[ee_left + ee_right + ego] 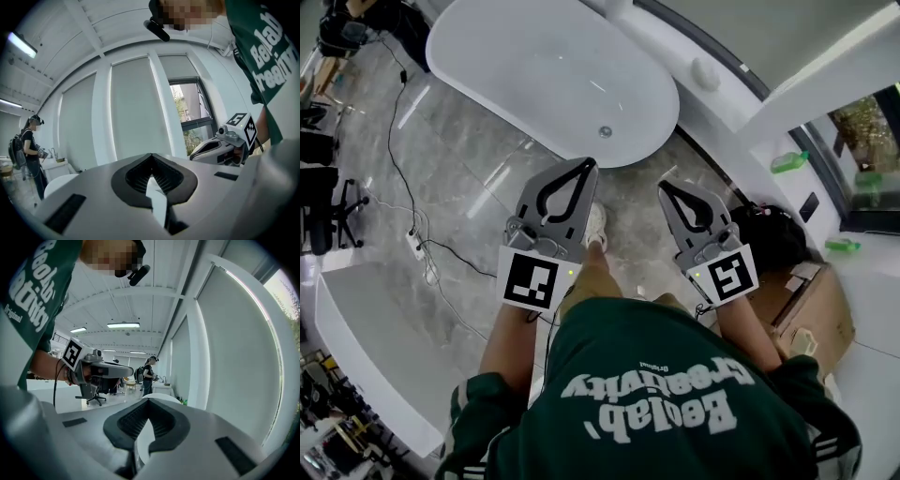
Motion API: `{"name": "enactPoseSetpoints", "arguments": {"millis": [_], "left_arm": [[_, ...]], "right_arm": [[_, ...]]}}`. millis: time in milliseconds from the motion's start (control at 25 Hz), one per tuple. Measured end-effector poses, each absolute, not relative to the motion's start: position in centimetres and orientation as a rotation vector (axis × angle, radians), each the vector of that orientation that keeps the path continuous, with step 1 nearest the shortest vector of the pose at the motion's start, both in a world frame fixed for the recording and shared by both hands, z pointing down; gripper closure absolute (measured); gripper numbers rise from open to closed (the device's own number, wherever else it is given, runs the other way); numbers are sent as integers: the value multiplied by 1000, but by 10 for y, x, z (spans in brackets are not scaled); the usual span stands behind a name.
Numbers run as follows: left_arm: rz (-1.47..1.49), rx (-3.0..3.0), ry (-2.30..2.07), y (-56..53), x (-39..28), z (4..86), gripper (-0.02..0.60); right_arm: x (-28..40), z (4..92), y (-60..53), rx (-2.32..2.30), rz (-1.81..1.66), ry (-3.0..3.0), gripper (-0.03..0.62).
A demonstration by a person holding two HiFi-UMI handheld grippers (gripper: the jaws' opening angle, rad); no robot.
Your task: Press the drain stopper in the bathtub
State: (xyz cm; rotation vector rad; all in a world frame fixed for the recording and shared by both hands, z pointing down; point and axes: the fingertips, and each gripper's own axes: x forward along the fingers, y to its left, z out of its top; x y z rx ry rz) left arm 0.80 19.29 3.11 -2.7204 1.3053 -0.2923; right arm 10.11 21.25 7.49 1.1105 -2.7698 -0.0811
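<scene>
My left tongs (585, 165) and right tongs (665, 187) are smooth, matt grey plastic. Their black ribbed pads (137, 177) look rubbery. The bathtub (534, 66) is smooth, glossy white and catches streaks of light. Its drain stopper (605, 132) looks like polished metal. The floor (478, 187) is grey veined stone or tile with a high gloss. My green shirt (656, 394) is matt cloth with white print. The box (814, 305) is dull brown cardboard.

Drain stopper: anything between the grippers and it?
Nothing visible blocks it. The drain stopper sits exposed on the bathtub bottom, which holds nothing else. The left gripper and right gripper hang outside over the floor; only the near rim lies between.
</scene>
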Motion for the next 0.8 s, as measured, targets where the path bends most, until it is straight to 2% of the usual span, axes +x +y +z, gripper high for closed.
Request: {"name": "enactPoseSetpoints", "arguments": {"millis": [440, 800], "left_arm": [[-307, -2766, 1130, 74, 5, 28, 574], [-292, -2791, 1068, 13, -5, 28, 574]], "right_arm": [[74, 64, 85, 1225, -22, -2739, 583], [64, 51, 23, 1307, -27, -2709, 583]]}}
